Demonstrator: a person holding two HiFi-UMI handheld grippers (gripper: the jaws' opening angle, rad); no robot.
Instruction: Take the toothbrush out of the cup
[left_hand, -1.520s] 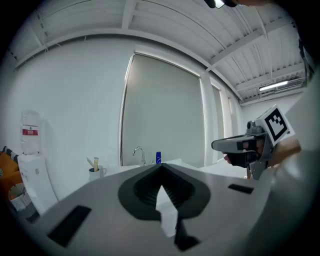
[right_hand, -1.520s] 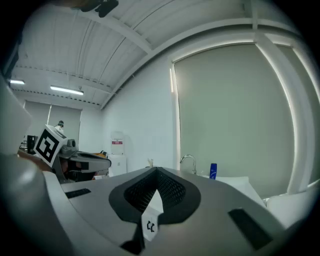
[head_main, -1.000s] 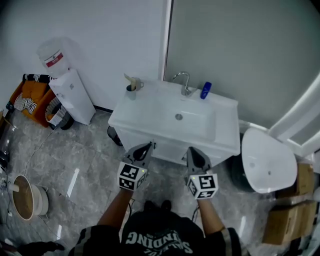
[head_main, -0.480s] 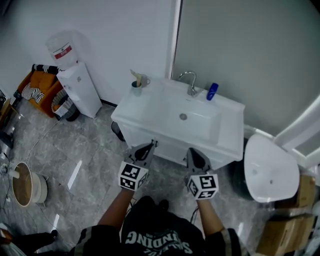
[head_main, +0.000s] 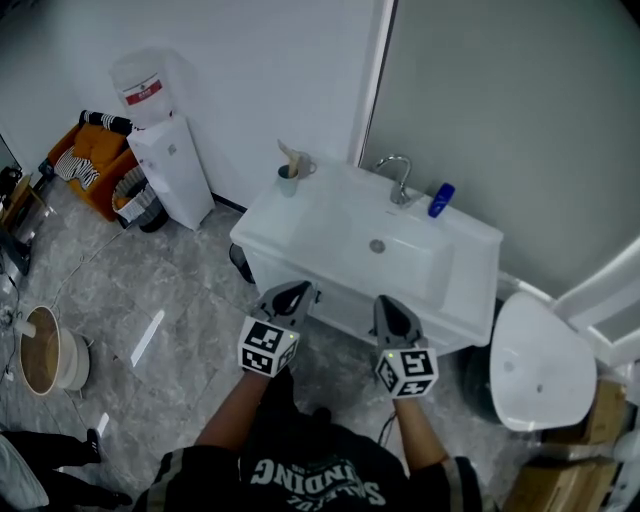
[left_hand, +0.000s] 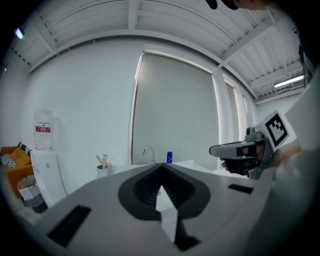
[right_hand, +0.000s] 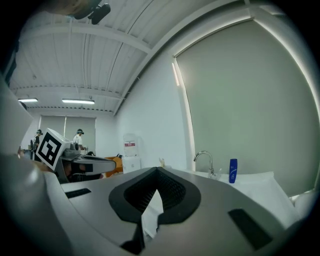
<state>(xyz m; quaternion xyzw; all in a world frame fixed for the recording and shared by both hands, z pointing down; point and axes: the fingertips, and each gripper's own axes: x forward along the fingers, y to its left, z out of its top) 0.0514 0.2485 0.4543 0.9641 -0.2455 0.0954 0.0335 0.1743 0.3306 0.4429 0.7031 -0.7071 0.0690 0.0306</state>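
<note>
at the back left corner of the white ceramic washbasin, a pale toothbrush stands in a small handled cup. well apart from it, before the basin's front edge, the left gripper and right gripper hover, jaws closed together, both empty.

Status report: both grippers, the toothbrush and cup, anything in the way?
Left gripper and right gripper shut, empty, short of the sink. Toothbrush in cup, far left corner, untouched. Path looks clear.
</note>
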